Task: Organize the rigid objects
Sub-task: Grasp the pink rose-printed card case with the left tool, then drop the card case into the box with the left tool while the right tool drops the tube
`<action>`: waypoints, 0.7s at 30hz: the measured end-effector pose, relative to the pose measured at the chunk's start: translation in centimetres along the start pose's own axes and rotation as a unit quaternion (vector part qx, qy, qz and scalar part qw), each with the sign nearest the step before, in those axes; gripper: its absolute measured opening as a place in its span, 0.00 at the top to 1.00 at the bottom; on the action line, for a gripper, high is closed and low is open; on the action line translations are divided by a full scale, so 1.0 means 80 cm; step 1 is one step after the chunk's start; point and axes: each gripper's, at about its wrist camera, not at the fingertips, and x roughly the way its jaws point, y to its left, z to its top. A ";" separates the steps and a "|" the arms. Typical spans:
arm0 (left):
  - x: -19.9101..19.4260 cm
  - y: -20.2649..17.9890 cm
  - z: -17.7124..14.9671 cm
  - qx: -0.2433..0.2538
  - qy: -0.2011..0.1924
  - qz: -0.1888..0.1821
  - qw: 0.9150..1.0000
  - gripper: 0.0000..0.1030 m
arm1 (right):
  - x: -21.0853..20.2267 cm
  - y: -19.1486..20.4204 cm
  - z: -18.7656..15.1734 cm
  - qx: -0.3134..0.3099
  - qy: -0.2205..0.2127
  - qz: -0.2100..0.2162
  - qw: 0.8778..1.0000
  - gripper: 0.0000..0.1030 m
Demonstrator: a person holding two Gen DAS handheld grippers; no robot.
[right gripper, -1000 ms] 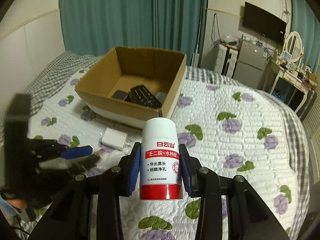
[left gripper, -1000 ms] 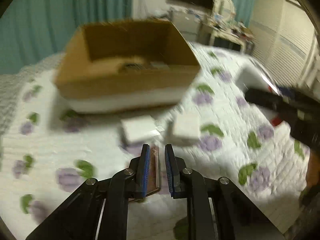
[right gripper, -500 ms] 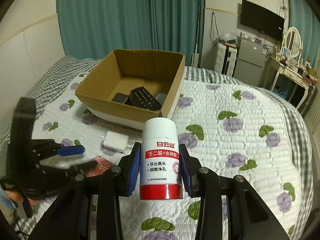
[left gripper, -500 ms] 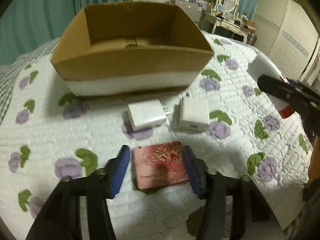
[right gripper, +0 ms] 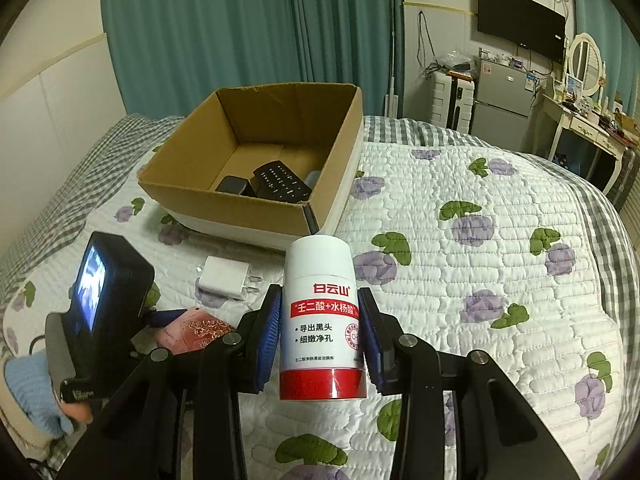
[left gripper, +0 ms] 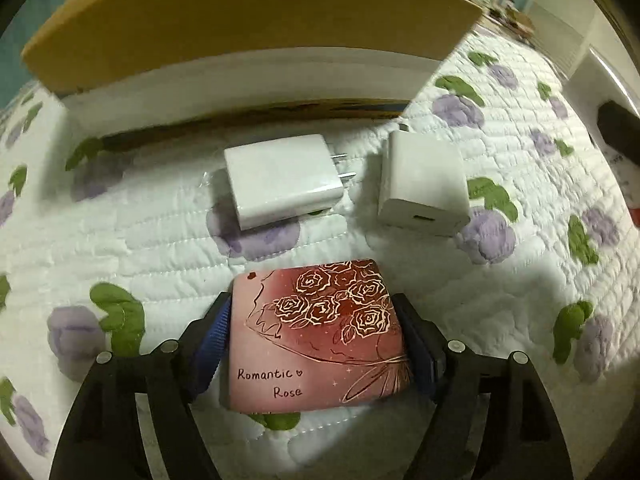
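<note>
On quilt — pink box, flanked.

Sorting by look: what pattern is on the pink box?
Gold-outlined roses on the pink box; left wrist view.

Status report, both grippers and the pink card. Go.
Left gripper open, fingers astride the pink card flat on the quilt. Right gripper shut on the white bottle. Two white chargers lie between card and cardboard box.

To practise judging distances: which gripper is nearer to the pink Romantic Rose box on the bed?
Left. The left gripper has its fingers on either side of the pink box. The right gripper, off to its right, grips a white bottle.
</note>
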 end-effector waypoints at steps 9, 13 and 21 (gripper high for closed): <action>-0.063 -0.001 -0.012 -0.007 -0.065 0.011 0.998 0.30 | -0.016 0.009 0.006 -0.010 -0.014 -0.003 1.000 0.65; -0.117 0.008 0.002 -0.007 -0.119 0.020 0.993 0.30 | -0.025 0.012 0.016 -0.014 -0.026 -0.007 1.000 0.65; -0.197 0.029 0.102 0.006 -0.225 0.051 0.973 0.30 | -0.036 0.015 0.084 -0.034 -0.073 -0.008 0.997 0.65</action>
